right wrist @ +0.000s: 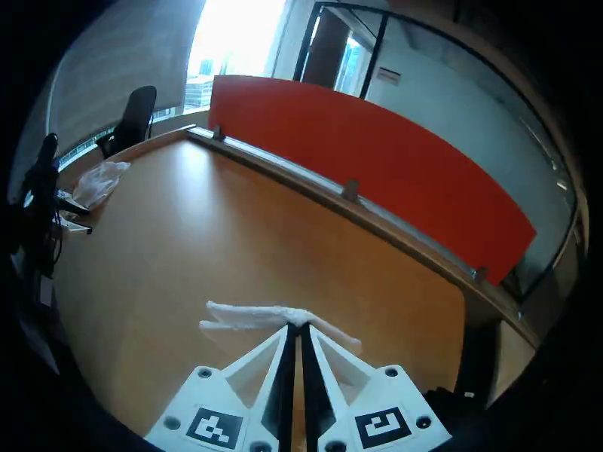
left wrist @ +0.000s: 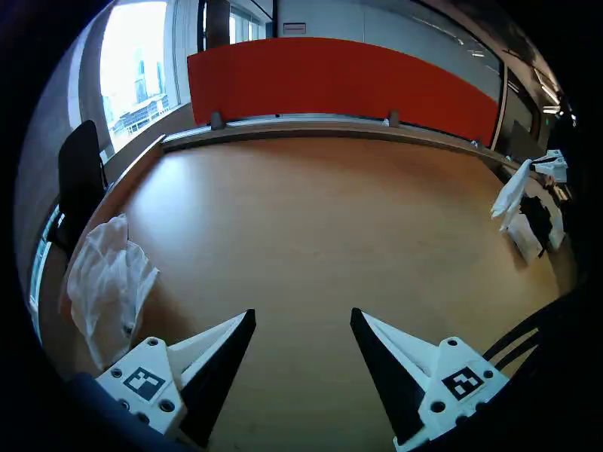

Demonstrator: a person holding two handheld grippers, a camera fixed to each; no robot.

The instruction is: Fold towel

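Towel (right wrist: 252, 316), white, bunched, hanging at the right side of the desk (left wrist: 316, 226), pinched between the closed fingers of the right gripper (right wrist: 299, 325); left gripper (left wrist: 301, 313) fingers open and empty over bare desk; step judged: pick-up and spreading, next needing the left gripper to take a free corner.

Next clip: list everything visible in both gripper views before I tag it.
towel: 1, white, bunched, pinched at the right tongs' tips over the desk
desk: 1, light brown wood, under both tongs
divider panel: 1, red, along the desk's far edge
bag: 1, whitish, crumpled, looks like plastic, at the desk's left edge in the left gripper view
office chair: 1, black, beyond that edge
window: at least 1, bright, behind the chair
left tongs: white, black inner faces, open, holding nothing
right tongs: same colours, shut on the towel
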